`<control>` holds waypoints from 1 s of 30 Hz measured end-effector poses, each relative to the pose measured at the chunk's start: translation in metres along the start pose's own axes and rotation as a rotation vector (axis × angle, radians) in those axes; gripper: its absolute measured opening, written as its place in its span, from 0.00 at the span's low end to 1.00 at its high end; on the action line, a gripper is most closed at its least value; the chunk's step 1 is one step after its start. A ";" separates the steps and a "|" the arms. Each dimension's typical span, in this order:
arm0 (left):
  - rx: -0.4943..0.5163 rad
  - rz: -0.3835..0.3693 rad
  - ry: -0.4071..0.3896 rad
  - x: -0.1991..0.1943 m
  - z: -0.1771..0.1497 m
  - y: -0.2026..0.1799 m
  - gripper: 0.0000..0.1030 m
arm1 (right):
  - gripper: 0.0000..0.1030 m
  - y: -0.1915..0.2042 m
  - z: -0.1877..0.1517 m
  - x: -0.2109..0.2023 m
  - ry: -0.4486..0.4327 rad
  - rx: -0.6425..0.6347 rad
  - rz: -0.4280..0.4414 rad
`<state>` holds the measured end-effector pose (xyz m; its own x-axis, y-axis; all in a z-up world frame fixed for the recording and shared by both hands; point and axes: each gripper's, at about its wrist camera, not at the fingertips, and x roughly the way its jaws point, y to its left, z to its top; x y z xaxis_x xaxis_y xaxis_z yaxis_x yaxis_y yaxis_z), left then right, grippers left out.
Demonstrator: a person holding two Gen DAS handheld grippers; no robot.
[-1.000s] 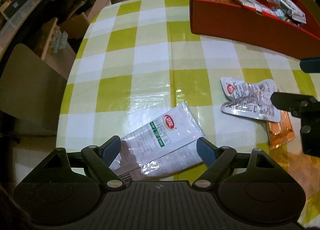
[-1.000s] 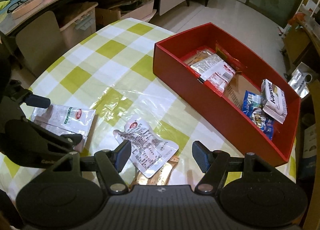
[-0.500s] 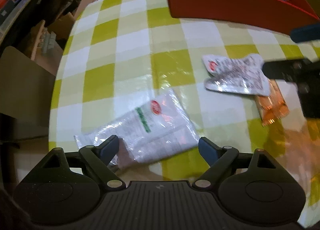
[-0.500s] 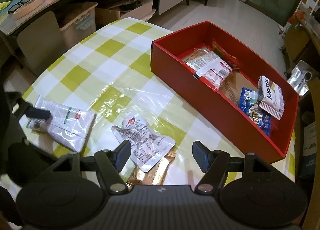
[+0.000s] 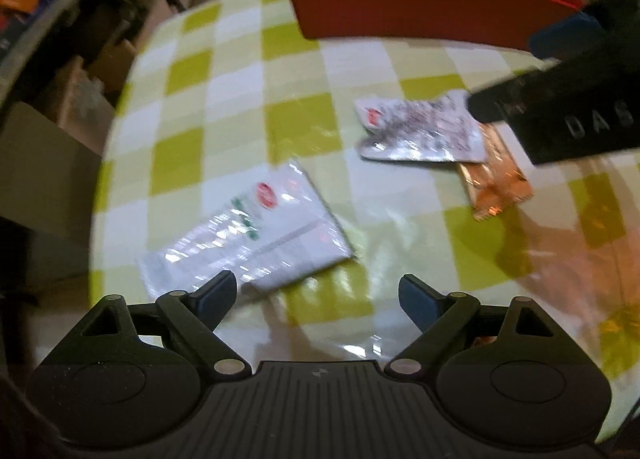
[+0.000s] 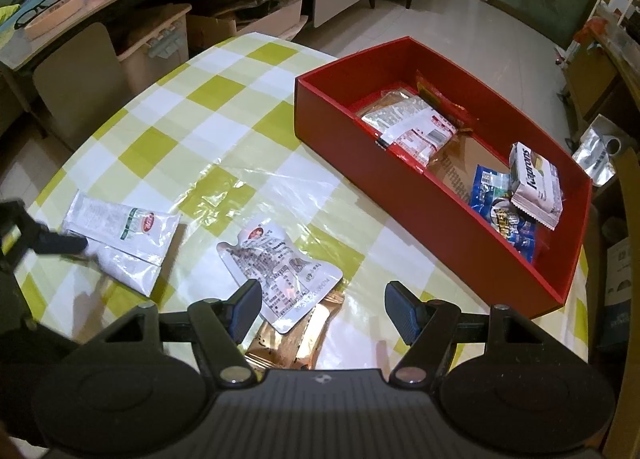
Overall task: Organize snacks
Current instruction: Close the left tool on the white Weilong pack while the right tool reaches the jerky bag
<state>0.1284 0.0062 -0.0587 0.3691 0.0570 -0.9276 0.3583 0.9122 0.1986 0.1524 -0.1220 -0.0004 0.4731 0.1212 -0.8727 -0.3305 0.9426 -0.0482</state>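
- A round table [image 6: 224,147] covered in a glossy yellow-green and white checked cloth is seen, with a tiled floor, cardboard boxes and a long counter behind it.
- Nearest the right wrist camera, the right gripper [image 6: 323,305] is held above the table with its jaws spread about halfway; nothing is pinched between them.
- Beneath its left finger an orange foil packet [image 6: 296,343] is partly covered by a silver pouch [image 6: 280,263], on which a red round logo and dense small print are seen; the print cannot be read.
- Further left, a white packet [image 6: 124,235] with a red oval logo and a green label lies flat; its wording is too small to read.
- The left gripper [image 5: 318,293] is held over the table edge just short of that white packet [image 5: 256,235], its jaws spread wide and nothing between them; its left fingertip [image 5: 216,291] overlaps the packet's near edge in the view, and contact cannot be told.
- In the blurred left wrist view, the letters "DAS" are read on the black body of the right gripper.
- Farthest back, a red box [image 6: 360,155] stands on the table with several snack packets in it; "Kaprons" is read on a white pack [image 6: 534,183] that rests on blue wrappers [image 6: 500,215].
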 end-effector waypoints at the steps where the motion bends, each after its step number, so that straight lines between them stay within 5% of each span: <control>1: 0.000 0.011 -0.006 0.000 0.001 0.001 0.89 | 0.73 0.001 0.000 0.001 0.004 -0.003 0.000; 14: -0.004 0.069 -0.012 0.016 0.007 0.021 0.89 | 0.73 0.014 0.002 0.011 0.024 -0.041 0.012; 24: -0.103 -0.035 0.029 0.035 0.022 0.048 0.94 | 0.73 0.017 0.000 0.007 0.032 -0.041 0.029; 30: -0.070 -0.082 0.056 0.037 0.021 0.053 0.90 | 0.73 0.017 -0.010 -0.004 0.026 -0.017 0.048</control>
<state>0.1797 0.0481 -0.0761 0.2917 0.0019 -0.9565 0.3237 0.9408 0.1006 0.1367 -0.1097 -0.0027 0.4347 0.1576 -0.8867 -0.3660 0.9305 -0.0140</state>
